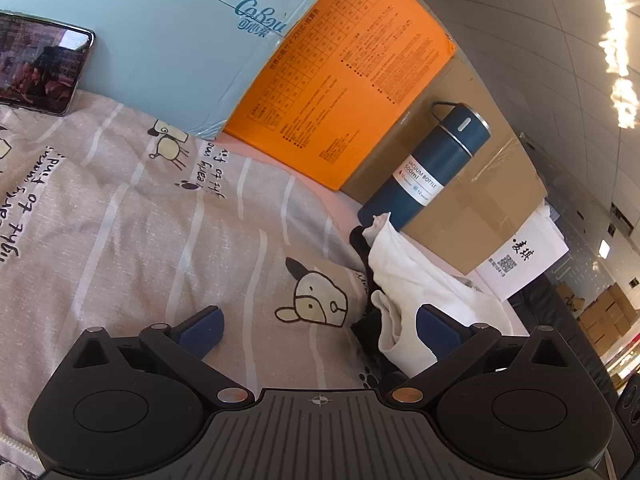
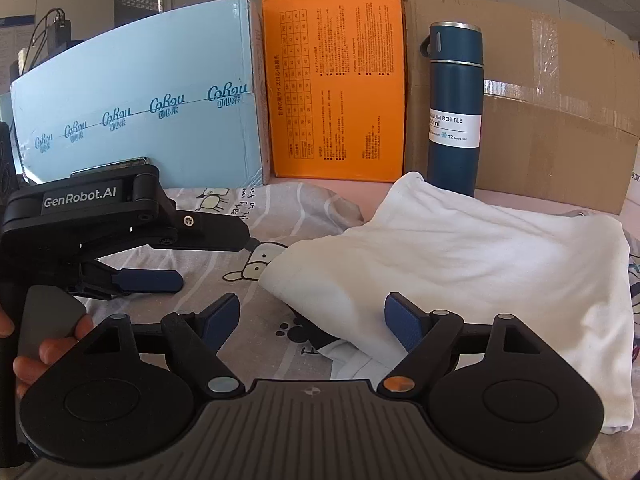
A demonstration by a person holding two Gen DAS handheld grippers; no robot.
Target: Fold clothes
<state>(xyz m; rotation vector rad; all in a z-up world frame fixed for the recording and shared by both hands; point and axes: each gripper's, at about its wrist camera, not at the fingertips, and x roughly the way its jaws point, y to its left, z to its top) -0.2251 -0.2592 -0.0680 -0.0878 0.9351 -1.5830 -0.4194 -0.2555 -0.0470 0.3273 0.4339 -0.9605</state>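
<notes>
A white garment (image 2: pixel 472 256) lies folded on a grey bed sheet (image 2: pixel 256 344) printed with cartoon dogs. In the left wrist view the garment (image 1: pixel 404 280) shows edge-on at the right, with dark fabric under it. My right gripper (image 2: pixel 314 322) is open, its jaws wide apart over the garment's near left corner, holding nothing. My left gripper (image 1: pixel 318 326) is open and empty over the sheet, just left of the garment. It also shows in the right wrist view (image 2: pixel 160 268) at the left, held by a hand.
A light blue carton (image 2: pixel 140 112), an orange box (image 2: pixel 336 84) and a brown cardboard box (image 2: pixel 540 112) stand along the back. A dark blue vacuum bottle (image 2: pixel 454 108) stands before the cardboard box. A phone (image 1: pixel 38 64) leans on the blue carton.
</notes>
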